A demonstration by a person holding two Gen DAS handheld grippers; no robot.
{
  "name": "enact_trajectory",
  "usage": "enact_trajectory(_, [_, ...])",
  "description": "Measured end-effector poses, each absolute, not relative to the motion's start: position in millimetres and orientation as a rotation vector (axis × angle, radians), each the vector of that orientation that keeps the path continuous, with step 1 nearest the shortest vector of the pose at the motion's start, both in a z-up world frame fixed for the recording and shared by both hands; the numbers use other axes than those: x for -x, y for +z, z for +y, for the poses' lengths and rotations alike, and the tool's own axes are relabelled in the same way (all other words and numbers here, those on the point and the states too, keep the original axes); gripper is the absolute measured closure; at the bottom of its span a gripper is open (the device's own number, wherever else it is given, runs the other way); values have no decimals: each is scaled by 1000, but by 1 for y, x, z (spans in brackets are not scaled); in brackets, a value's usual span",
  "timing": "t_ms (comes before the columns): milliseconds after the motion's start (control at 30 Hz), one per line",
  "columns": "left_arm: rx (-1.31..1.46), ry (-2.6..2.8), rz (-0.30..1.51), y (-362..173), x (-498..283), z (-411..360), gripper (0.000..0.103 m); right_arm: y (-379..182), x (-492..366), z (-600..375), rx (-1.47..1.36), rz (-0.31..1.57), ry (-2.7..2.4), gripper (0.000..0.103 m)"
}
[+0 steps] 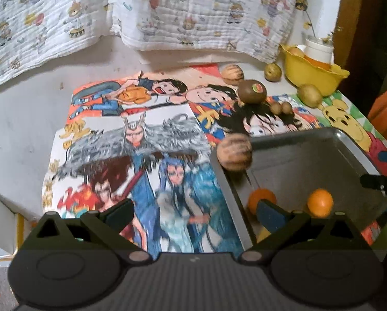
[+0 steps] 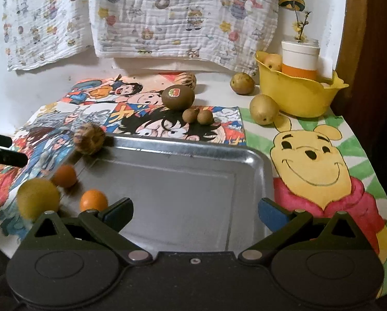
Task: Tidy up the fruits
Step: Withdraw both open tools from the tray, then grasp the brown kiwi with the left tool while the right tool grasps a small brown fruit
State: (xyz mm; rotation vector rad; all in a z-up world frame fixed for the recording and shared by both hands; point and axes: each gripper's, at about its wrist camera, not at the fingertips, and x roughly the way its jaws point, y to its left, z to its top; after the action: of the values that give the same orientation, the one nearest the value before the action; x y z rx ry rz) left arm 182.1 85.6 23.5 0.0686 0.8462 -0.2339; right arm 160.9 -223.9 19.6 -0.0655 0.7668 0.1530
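A metal tray [image 2: 245, 153] lies on the table; it also shows in the left wrist view [image 1: 349, 140]. Two small oranges [image 2: 93, 200] [image 2: 64, 175] sit in its left end, also seen from the left wrist [image 1: 320, 202] [image 1: 261, 199]. A yellow-green fruit [image 2: 38, 201] rests at the tray's near left corner. A striped brown fruit [image 2: 89, 139] [image 1: 234, 152] sits at its far left corner. A kiwi [image 2: 178, 97] [image 1: 252, 91], two small brown fruits [image 2: 197, 115] and pears [image 2: 263, 108] lie behind. My left gripper [image 1: 196, 215] and right gripper [image 2: 196, 211] are open and empty.
A yellow bowl [image 2: 297, 96] at the back right holds a pear and a white and orange cup [image 2: 299, 59]. Cartoon drawings [image 2: 310, 160] cover the table. A patterned cloth [image 2: 167, 13] hangs on the wall behind. Another striped fruit [image 1: 232, 73] lies at the back.
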Motion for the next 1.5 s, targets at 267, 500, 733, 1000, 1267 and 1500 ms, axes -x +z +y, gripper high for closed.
enact_trajectory(267, [-39,-248,822,30,-234,74,1,19,-202,-226,87,768,159,1])
enact_trajectory(500, [-18,-313,800,34,-286,52,1,24,-237,-226,193,747,215,1])
enact_trajectory(733, [-24,-418,784,27,-336,23,1,21,-269,-225,325,729,290,1])
enact_trajectory(1000, [-42,-510,785,14,-384,-5,1,8,-302,-227,382,723,345,10])
enact_trajectory(1267, [31,-561,802,2,-425,-20,1,-4,-331,-229,374,729,374,26])
enact_trajectory(1500, [41,-610,820,-7,-441,-33,1,-14,-346,-226,410,747,403,36])
